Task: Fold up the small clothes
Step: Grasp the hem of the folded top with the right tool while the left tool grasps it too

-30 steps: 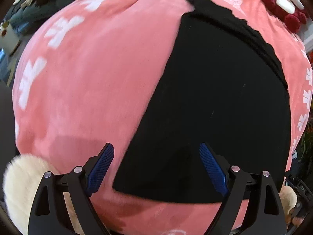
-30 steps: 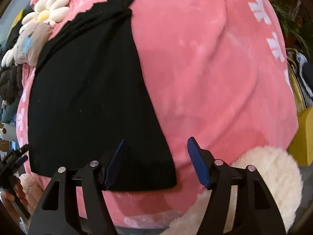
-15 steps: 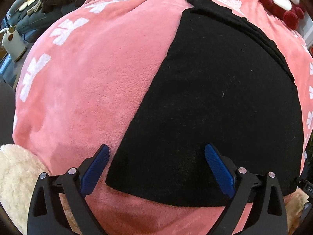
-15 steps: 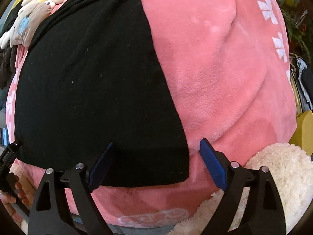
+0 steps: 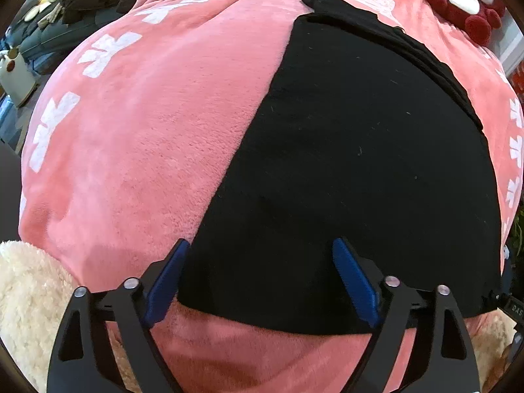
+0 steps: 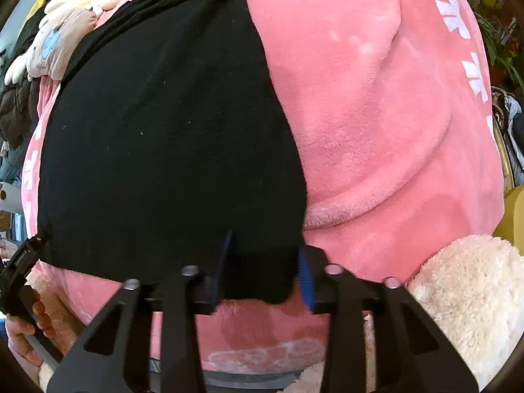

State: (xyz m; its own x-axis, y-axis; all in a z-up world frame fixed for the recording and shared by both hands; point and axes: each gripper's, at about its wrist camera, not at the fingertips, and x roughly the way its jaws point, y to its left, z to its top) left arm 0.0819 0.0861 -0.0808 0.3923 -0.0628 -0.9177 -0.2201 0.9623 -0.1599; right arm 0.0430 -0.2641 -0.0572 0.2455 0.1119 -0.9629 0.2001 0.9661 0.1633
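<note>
Under your closing right gripper (image 6: 262, 265), pinching the black garment (image 6: 163, 137), lies pink fleece blanket (image 6: 376, 114); your left gripper (image 5: 258, 275), closing, straddles the garment's corner unpinched.

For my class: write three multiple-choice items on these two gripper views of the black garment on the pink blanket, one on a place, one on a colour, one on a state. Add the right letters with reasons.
1. Where does the flat black garment lie?
A. on the pink plush blanket with white markings
B. on a bare wooden floor
C. inside a basket

2. What colour are the pads on the fingers of the left gripper?
A. red
B. blue
C. yellow

3. What lies between the pads of the right gripper?
A. the red and white plush toy
B. nothing at all
C. the near corner of the black garment

Answers:
1 A: pink plush shows on all sides of the garment.
2 B: both pads are blue against black fingers.
3 C: black cloth bunches between the narrowly spaced, closing pads at the garment's near corner.
</note>
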